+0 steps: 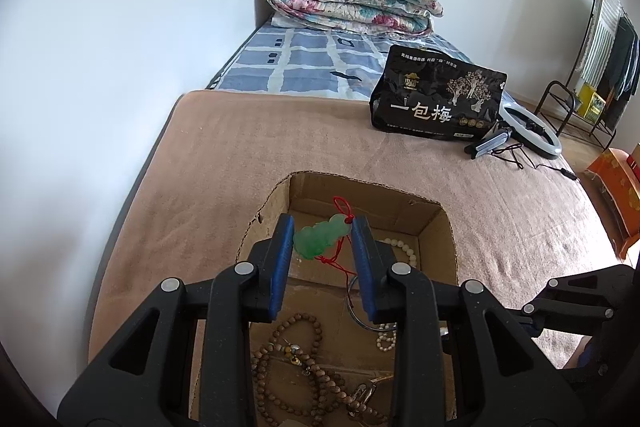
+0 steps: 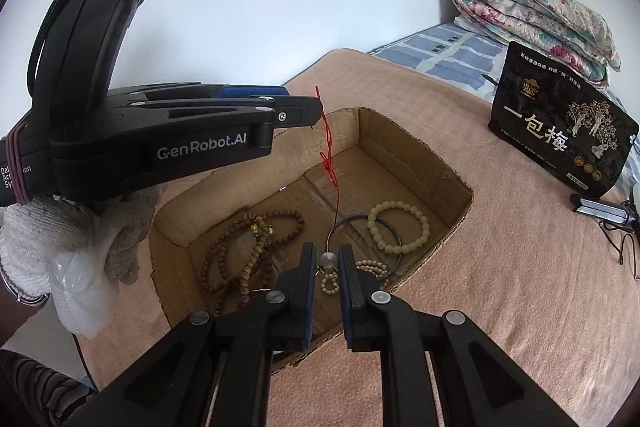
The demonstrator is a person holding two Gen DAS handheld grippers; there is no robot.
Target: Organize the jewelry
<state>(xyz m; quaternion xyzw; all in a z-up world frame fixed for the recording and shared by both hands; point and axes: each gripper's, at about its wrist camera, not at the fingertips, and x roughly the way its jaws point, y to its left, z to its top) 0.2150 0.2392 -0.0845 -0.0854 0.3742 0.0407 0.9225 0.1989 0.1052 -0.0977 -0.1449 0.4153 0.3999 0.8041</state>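
L gripper [image 1: 322,241] holds jade pendant [image 1: 320,238] above cardboard box [image 2: 416,147].
Fingers clenched on pendant, long axis crosswise betw. pads; red cord [image 2: 329,151] hangs straight down into box. R gripper [image 2: 325,269] is released, empty, low over near box edge, w/ bracelets [image 2: 400,227] just beyond. L is nearer the drop point.

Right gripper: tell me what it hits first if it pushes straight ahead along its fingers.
Probably the small pale bead right between the right gripper fingertips, then the metal bangle lying in the cardboard box. Depth is hard to judge here, so the bead may sit slightly below the line.
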